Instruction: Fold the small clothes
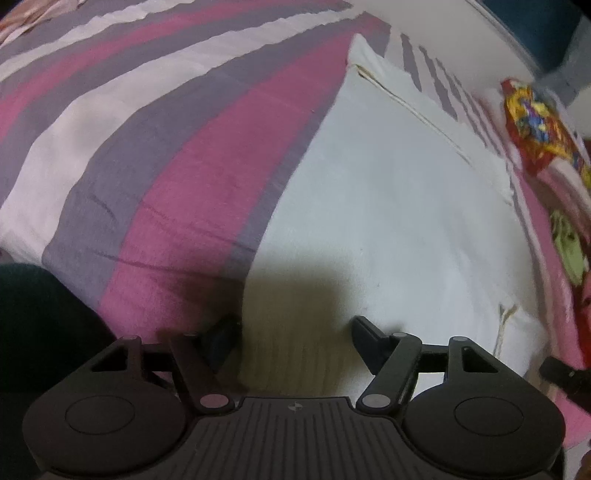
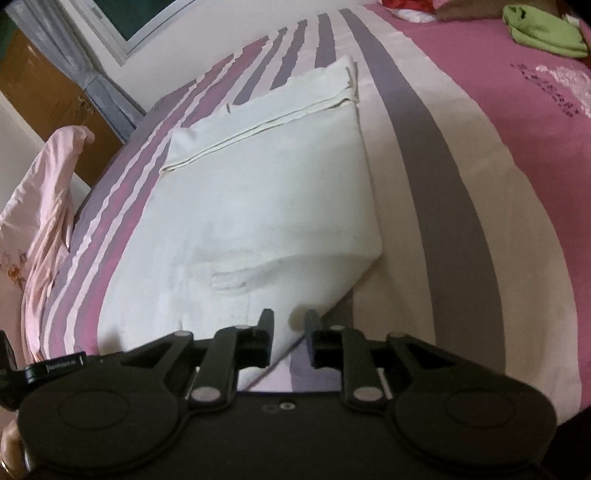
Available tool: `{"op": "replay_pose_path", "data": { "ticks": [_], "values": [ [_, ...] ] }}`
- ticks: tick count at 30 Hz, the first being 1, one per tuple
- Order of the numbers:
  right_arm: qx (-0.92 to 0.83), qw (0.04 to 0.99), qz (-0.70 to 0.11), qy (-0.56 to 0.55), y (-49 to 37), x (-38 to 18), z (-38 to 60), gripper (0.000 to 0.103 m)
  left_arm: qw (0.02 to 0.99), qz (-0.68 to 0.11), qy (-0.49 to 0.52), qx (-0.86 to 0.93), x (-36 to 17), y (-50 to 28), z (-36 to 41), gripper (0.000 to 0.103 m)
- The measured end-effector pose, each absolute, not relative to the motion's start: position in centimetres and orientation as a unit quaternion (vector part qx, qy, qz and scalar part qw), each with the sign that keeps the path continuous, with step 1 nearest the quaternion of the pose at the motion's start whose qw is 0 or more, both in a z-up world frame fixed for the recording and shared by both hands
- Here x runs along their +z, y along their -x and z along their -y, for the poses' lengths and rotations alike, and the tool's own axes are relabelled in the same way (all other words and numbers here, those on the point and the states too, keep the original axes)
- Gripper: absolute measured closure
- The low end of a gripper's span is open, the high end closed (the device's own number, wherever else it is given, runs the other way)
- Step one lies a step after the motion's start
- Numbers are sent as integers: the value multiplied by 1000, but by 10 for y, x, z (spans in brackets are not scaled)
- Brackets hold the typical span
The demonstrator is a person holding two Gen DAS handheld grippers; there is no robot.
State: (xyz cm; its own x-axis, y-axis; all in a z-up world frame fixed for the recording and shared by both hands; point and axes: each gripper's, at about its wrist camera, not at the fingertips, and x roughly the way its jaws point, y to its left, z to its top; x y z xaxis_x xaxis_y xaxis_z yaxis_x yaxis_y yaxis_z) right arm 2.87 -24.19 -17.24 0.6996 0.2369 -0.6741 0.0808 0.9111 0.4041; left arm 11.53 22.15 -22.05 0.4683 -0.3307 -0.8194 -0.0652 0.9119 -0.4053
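White cloth garment (image 2: 266, 206) lies flat on the striped bed cover (image 2: 417, 177), filling the centre of the right wrist view; in the left wrist view it takes up the right half of the frame. It looks already folded at least once: layered seamed edge at the far end, near right corner doubled under. Judgement: part-way through, one or more folds left, then set aside. Other clothes wait: green piece (image 2: 546, 33) upper right, pink one (image 2: 48, 206) at left edge.

Left gripper (image 1: 291, 336) points steeply down over the near edge of the cloth, fingers wide apart, nothing between them but fabric below, no grip. Right gripper (image 2: 288, 325) angled down at the near right corner, fingers narrowly parted, straddling the cloth edge; pads appear not to press it
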Motion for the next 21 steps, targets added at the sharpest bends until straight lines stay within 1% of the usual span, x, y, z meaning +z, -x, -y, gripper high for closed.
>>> {"op": "replay_pose_path", "data": {
  "ticks": [1, 2, 3, 4, 8, 10, 12, 13, 15, 17, 18, 21],
  "values": [
    [43, 898, -386, -207, -30, -172, 242, 80, 832, -511, 201, -78, -220, -115, -223, 57],
    [42, 898, -384, -209, -30, -172, 241, 78, 827, -514, 212, -79, -220, -115, -226, 80],
    [42, 898, -384, -210, -30, -172, 241, 78, 823, -516, 224, -83, -223, -113, -226, 90],
    [42, 898, -386, -208, -31, -171, 240, 78, 819, -517, 234, -85, -222, -113, -227, 94],
    [46, 898, -388, -204, -38, -166, 236, 73, 830, -504, 222, -92, -204, -113, -213, 94],
    [42, 900, -388, -193, -42, -163, 232, 65, 833, -496, 220, -113, -194, -117, -205, 94],
    [40, 907, -382, -172, -46, -159, 227, 35, 834, -493, 215, -125, -187, -123, -199, 94],
    [42, 913, -375, -154, -48, -157, 225, 32, 833, -494, 215, -128, -187, -126, -196, 94],
    [56, 920, -375, -103, -57, -154, 217, 38, 831, -497, 213, -128, -186, -131, -194, 94],
    [94, 918, -381, -62, -68, -153, 209, 40, 829, -501, 211, -130, -186, -133, -194, 94],
    [114, 913, -391, -37, -73, -155, 205, 43, 829, -502, 208, -131, -185, -135, -193, 94],
    [153, 902, -401, 45, -87, -161, 193, 44, 829, -506, 201, -130, -183, -138, -191, 94]
  ]
}}
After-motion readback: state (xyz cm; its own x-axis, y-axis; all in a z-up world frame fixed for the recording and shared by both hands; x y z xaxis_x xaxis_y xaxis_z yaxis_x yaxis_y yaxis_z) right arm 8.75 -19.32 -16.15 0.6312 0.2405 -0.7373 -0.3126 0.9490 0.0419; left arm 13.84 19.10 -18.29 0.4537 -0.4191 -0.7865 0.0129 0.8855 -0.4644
